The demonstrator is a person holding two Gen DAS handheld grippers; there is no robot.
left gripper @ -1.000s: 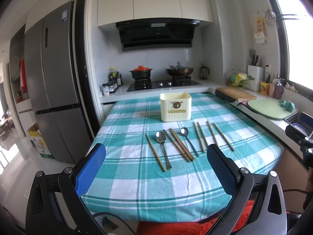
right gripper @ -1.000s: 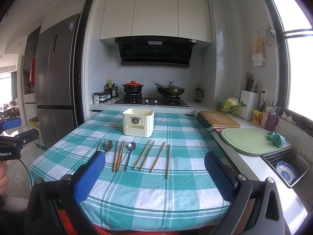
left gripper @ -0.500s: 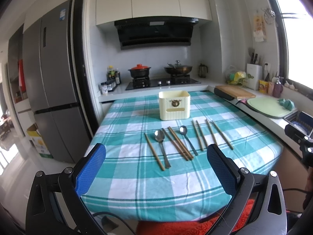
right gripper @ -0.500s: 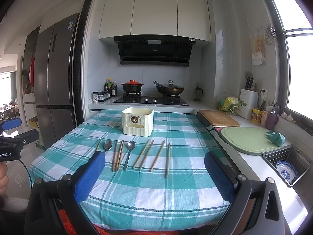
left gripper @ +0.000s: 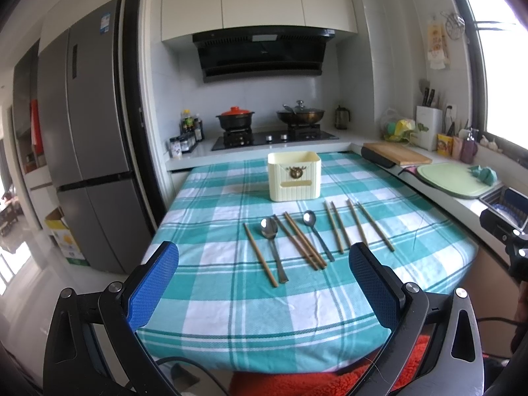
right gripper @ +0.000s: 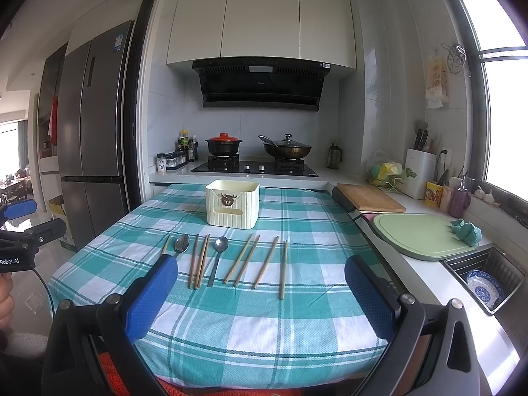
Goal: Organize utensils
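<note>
A cream utensil holder point(left gripper: 294, 175) point(right gripper: 232, 206) stands upright at the far middle of the teal checked tablecloth point(left gripper: 231, 297) point(right gripper: 250, 323). In front of it lie several wooden chopsticks point(left gripper: 260, 253) point(right gripper: 282, 269) and two metal spoons point(left gripper: 273, 244) point(right gripper: 218, 257) in a row. My left gripper point(left gripper: 264, 280) is open and held above the table's near edge, short of the utensils. My right gripper point(right gripper: 260, 290) is open too, nothing between its blue pads point(right gripper: 148, 297), hovering near the front edge.
A stove with a red-lidded pot point(left gripper: 235, 118) and a wok point(right gripper: 287, 148) sits behind the table. To the right run a wooden board point(right gripper: 369, 196), a green cutting board point(right gripper: 419, 234) and a sink with a bowl point(right gripper: 485, 288). A grey fridge point(left gripper: 85, 125) stands left.
Both grippers have drifted slightly forward toward the table, so the utensils sit a little higher and closer in view. Nothing was taken hold of.
</note>
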